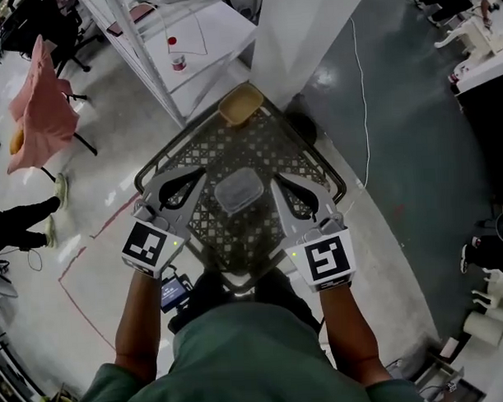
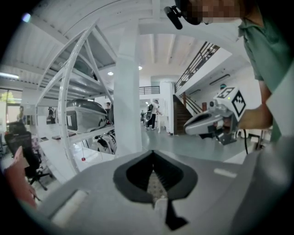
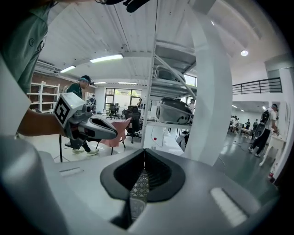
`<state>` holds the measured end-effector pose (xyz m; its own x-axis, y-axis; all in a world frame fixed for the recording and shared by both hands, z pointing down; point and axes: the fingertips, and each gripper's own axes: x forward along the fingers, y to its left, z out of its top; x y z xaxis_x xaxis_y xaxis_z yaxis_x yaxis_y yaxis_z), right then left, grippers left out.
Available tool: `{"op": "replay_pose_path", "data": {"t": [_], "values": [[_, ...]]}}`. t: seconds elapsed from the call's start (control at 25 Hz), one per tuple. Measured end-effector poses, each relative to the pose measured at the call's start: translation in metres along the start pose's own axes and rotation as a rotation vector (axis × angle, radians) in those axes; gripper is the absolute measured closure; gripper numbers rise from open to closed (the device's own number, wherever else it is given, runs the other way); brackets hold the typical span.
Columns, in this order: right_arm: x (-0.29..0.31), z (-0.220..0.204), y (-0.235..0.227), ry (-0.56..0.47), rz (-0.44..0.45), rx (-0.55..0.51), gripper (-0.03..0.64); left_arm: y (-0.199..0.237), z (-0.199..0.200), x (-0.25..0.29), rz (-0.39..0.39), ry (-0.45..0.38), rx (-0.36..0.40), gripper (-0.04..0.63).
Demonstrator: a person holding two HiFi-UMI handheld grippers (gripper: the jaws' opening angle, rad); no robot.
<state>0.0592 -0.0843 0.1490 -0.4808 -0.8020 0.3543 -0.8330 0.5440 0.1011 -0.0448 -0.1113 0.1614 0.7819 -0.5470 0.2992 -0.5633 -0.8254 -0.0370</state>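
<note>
Over a black lattice table (image 1: 266,142) I hold both grippers side by side. On the table lies a clear lidded plastic container (image 1: 239,191), and a tan bowl (image 1: 241,103) sits at its far edge. My left gripper (image 1: 201,173) hovers just left of the container, jaws shut and empty; in its own view the left gripper (image 2: 153,152) has its tips meeting. My right gripper (image 1: 276,183) hovers just right of the container, equally shut on nothing, and the right gripper (image 3: 144,150) shows its tips touching too. Each gripper view shows the other gripper level beside it.
A white shelving rack (image 1: 139,43) stands at the far left with a red-capped bottle (image 1: 176,57) on a white surface. A white pillar (image 1: 303,29) rises behind the table. A pink cloth (image 1: 38,109) hangs over a chair; a person's legs (image 1: 22,225) are at left.
</note>
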Motion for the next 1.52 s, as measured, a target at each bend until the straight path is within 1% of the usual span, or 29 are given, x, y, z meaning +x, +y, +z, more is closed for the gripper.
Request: {"op": "replay_pose_path", "data": {"t": [0.32,0.44,0.68,1.08,1.28,1.52], "values": [[0.045,-0.052,-0.016,0.063,0.057,0.041,0.606,0.019,-0.054,0.033,0.047,0.062,-0.068,0.592],[0.063,-0.075,-0.020,0.102,0.076,0.055,0.604,0.026,-0.079,0.047,0.057,0.093,-0.090,0.592],[0.094,-0.115,-0.023,0.140,0.092,0.078,0.603,0.036,-0.133,0.061,0.073,0.153,-0.136,0.592],[0.140,-0.202,-0.026,0.211,0.108,0.120,0.588,0.038,-0.242,0.086,0.095,0.263,-0.242,0.586],[0.153,-0.236,-0.024,0.243,0.114,0.143,0.581,0.035,-0.279,0.091,0.104,0.299,-0.285,0.581],[0.166,-0.279,-0.009,0.288,0.132,0.169,0.575,0.027,-0.325,0.094,0.112,0.345,-0.338,0.564]]}}
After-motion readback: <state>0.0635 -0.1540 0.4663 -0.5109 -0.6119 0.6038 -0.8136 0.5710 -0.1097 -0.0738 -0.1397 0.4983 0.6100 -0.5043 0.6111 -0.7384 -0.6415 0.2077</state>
